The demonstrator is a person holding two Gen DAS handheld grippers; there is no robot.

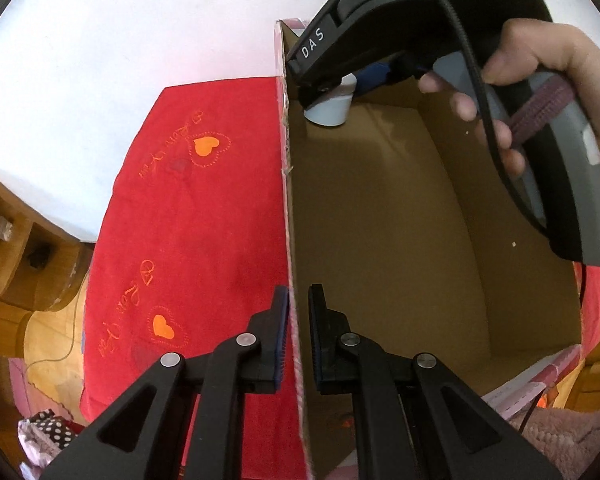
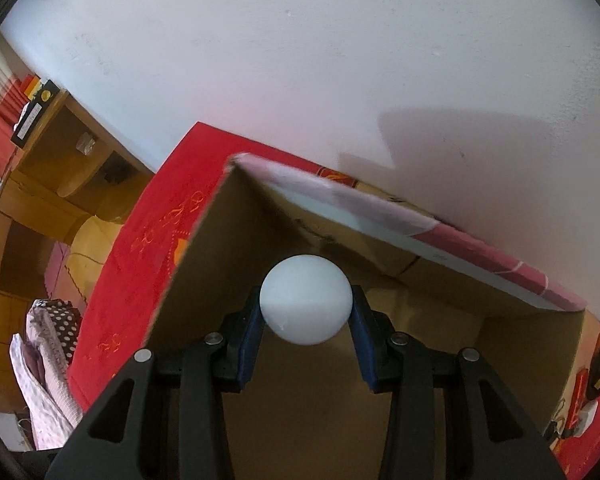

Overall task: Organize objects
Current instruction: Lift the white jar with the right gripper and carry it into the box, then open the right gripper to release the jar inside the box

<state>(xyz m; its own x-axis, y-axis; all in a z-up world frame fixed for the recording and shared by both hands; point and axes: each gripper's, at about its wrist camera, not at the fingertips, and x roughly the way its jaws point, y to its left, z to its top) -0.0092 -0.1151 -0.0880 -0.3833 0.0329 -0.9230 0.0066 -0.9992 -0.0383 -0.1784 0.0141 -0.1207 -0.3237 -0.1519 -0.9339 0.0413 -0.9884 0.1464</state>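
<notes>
Red cloth (image 1: 188,216); box (image 1: 380,220) floor behind tongs (image 2: 306,320).

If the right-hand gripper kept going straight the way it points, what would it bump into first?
Probably the brown cardboard box's inner far wall: the right gripper, clamping a pale white round object, points into the far corner. Depth is unclear.

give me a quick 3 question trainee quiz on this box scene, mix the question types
1. True or false: the left gripper straddles the cardboard box wall, one finger on each side.
2. The right gripper holds: A) a red cloth B) a white cup C) a sock
3. Fill in: the box sits on a ___ blanket.

Key:
1. True
2. B, the white cup, inside the box
3. red, the red blanket
</notes>
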